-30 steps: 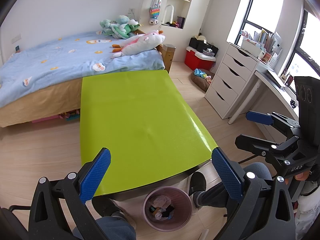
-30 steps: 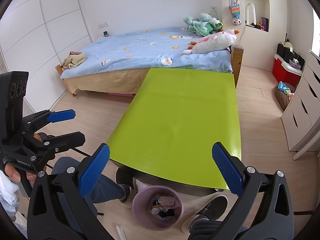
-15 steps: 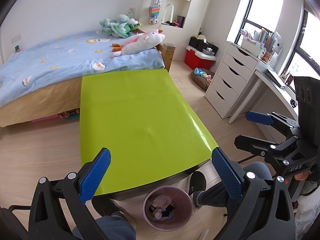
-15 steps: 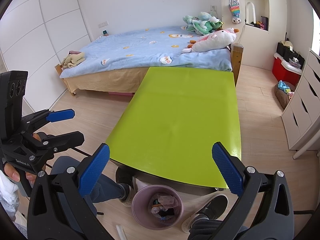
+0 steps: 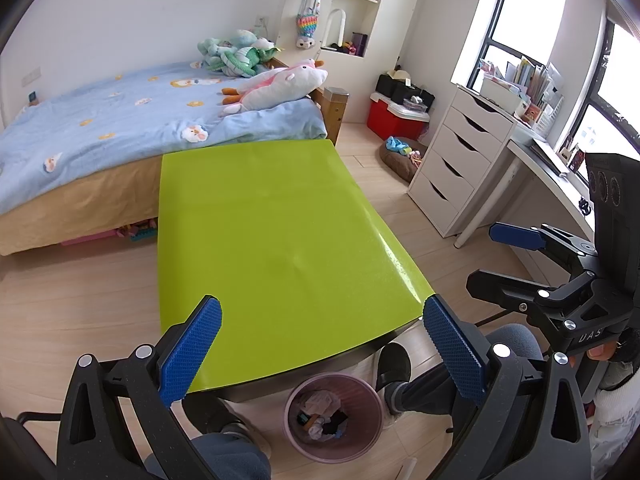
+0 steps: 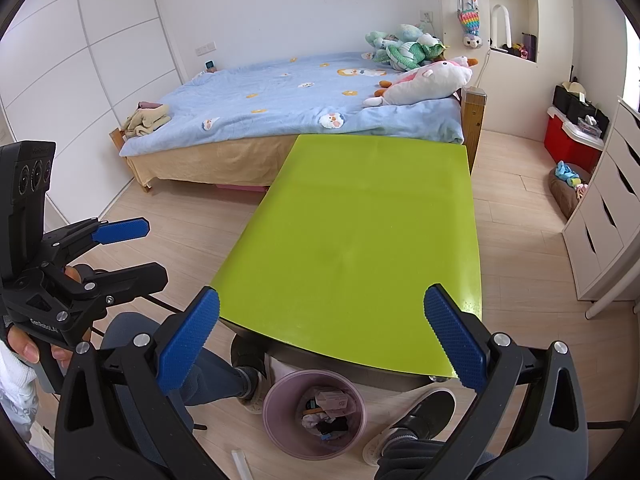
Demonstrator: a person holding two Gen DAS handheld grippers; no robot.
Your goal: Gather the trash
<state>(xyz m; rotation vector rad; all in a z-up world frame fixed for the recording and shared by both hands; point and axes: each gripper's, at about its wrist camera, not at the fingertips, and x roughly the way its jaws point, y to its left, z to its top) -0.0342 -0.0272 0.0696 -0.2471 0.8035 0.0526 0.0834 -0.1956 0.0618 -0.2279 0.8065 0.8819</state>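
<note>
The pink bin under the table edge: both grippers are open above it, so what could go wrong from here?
1. The pink bin sits partly under the green table edge, so a gripper coming down may hit the edge.
2. The person's shoes stand close beside the bin; a foot may tip it and spill the trash.
3. A white strip on the floor near the bin may be overlooked.

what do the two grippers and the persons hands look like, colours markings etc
Both the left gripper and right gripper are matte black plastic frames with silver screws and two fingers faced in textured blue pads. Each carries a black upright box with round lenses; small white lettering marks the bodies. The left hand and right hand are bare-fingered, with white sleeves.
</note>
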